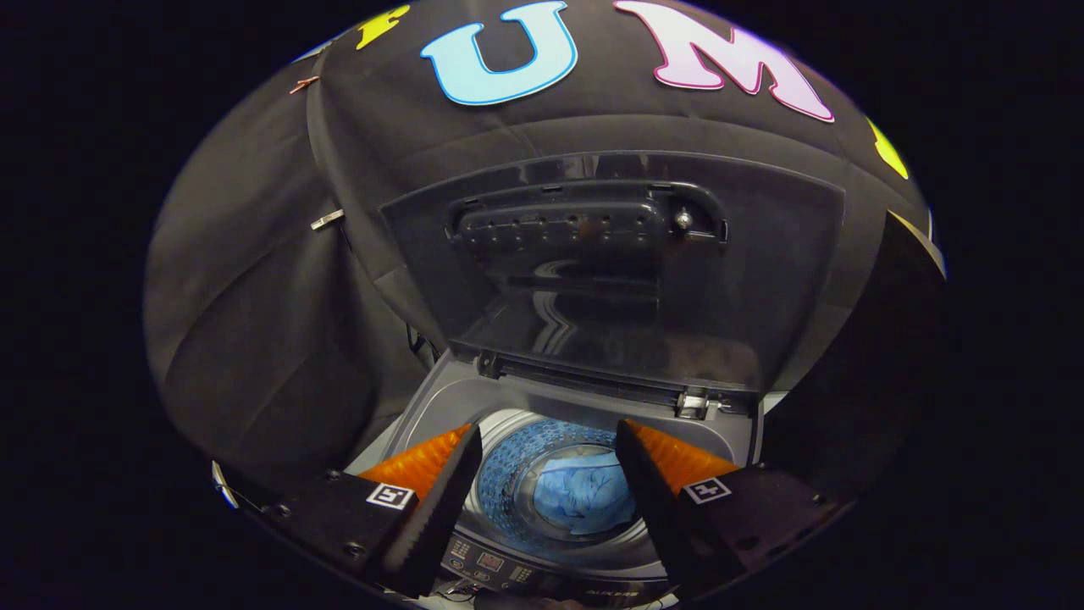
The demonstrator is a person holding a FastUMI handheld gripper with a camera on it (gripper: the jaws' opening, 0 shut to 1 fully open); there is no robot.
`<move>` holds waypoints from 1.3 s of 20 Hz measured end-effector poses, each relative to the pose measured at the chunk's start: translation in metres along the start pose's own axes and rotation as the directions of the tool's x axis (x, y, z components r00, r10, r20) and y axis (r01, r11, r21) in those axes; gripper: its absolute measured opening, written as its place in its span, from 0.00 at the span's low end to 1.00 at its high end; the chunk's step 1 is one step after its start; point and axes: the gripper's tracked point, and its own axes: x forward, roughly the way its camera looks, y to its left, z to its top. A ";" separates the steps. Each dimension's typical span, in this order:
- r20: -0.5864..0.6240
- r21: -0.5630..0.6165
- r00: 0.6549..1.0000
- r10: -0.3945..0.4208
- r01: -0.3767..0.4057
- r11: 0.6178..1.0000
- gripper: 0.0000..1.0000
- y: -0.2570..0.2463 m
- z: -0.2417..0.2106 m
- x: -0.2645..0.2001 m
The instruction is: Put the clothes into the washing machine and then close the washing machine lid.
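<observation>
1. The washing machine is the landmark: its lid stands raised and upright behind the tub opening.
2. The clothes, a blue bundle, lie down inside the washing machine's drum.
3. The gripper hangs above the washing machine's opening, fingers spread apart and holding nothing.
4. Judged from this, loading looks done; closing the lid remains.
5. Risks: the fingers could slip off the lid's smooth edge, letting it slam; or the gripper could knock the control panel at the washing machine's front edge.
</observation>
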 end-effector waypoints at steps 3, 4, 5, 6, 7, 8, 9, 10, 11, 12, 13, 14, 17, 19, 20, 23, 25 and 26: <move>0.004 0.002 1.000 0.002 -0.002 1.000 0.99 0.002 -0.001 -0.003; 0.008 0.003 1.000 0.005 -0.005 1.000 0.99 0.004 0.001 -0.005; 0.013 0.006 1.000 0.010 -0.010 1.000 0.99 0.006 0.002 -0.007; 0.018 0.005 1.000 0.021 -0.021 1.000 0.99 0.010 0.005 -0.011; 0.025 0.001 0.999 0.032 -0.032 0.999 0.99 0.016 0.007 -0.016; 0.039 -0.005 0.999 0.038 -0.037 0.999 0.99 0.020 0.013 -0.022; 0.059 -0.011 0.997 0.040 -0.040 0.999 0.99 0.024 0.020 -0.030; 0.081 -0.015 0.996 0.042 -0.040 0.999 0.99 0.027 0.029 -0.038; 0.111 -0.020 0.993 0.043 -0.041 0.999 0.99 0.032 0.039 -0.049; 0.134 -0.023 0.990 0.046 -0.043 0.999 0.99 0.036 0.049 -0.058; 0.156 -0.025 0.987 0.044 -0.041 0.999 0.99 0.038 0.058 -0.067; 0.178 -0.026 0.983 0.042 -0.038 0.999 0.99 0.040 0.068 -0.077; 0.234 -0.029 0.971 0.041 -0.035 0.999 0.99 0.043 0.098 -0.100; 0.274 -0.036 0.961 0.036 -0.027 0.999 0.99 0.044 0.123 -0.115; 0.284 -0.040 0.958 0.032 -0.022 0.999 0.99 0.042 0.134 -0.119; 0.308 -0.040 0.951 0.014 -0.002 0.999 0.99 0.034 0.164 -0.119; 0.325 -0.038 0.946 0.000 0.013 0.999 0.99 0.026 0.183 -0.109; 0.327 -0.032 0.945 -0.018 0.030 0.999 0.99 0.018 0.192 -0.097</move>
